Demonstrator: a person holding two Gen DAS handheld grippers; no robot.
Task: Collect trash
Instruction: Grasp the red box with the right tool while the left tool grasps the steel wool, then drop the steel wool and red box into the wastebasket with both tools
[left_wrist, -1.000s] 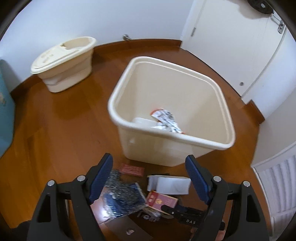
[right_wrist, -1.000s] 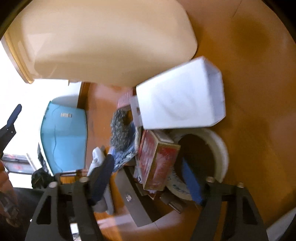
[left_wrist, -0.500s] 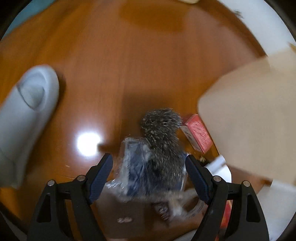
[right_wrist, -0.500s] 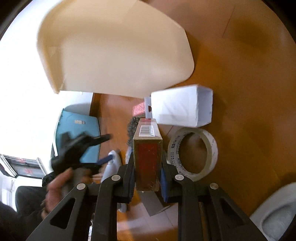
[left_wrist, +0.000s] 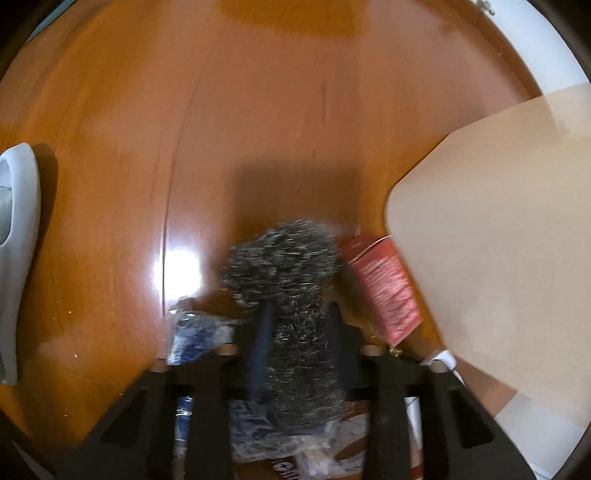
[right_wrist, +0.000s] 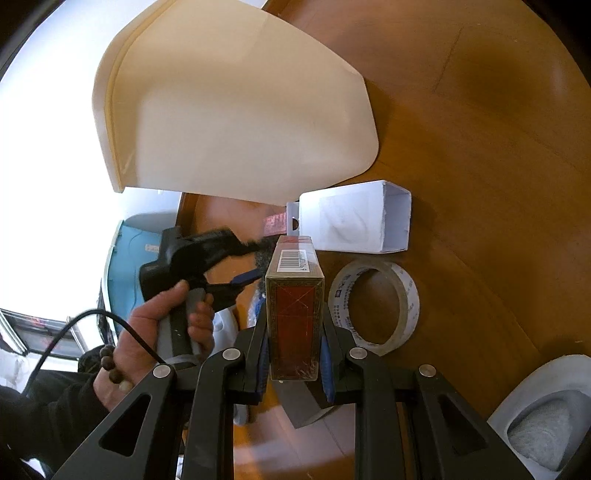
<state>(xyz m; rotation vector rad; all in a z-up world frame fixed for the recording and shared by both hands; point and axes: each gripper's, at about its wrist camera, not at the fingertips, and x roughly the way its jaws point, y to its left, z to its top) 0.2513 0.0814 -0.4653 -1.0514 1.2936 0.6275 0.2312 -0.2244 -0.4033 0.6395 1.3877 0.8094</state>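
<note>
From the left wrist view, the left gripper (left_wrist: 295, 343) points steeply down at the wooden floor (left_wrist: 258, 129), and its jaws are closing around a grey steel-wool scourer (left_wrist: 291, 295) that sits between the blue pads, bulging out past their tips; the frame is blurred, so whether the pads already press on it firmly is hard to tell. Just beside the scourer, on the bin's side, lies a small red packet (left_wrist: 384, 288), and under the scourer a crumpled clear-and-blue plastic wrapper (left_wrist: 199, 332). The cream bin (left_wrist: 498, 240) stands near the scourer, its wall filling the right of the view. From the right wrist view, the right gripper (right_wrist: 293, 332) has its jaws drawn narrow and clamped on a red box with a barcode (right_wrist: 295, 306), lifted clear of the floor below the bin (right_wrist: 240, 122). On the floor near the bin remain a white open carton (right_wrist: 354, 225) and a roll of clear tape (right_wrist: 373, 306). The person's left hand (right_wrist: 162, 332) holds the other tool beside the box. The step in hand looks like picking up: both pieces then need lifting over the bin's rim and letting go.
</note>
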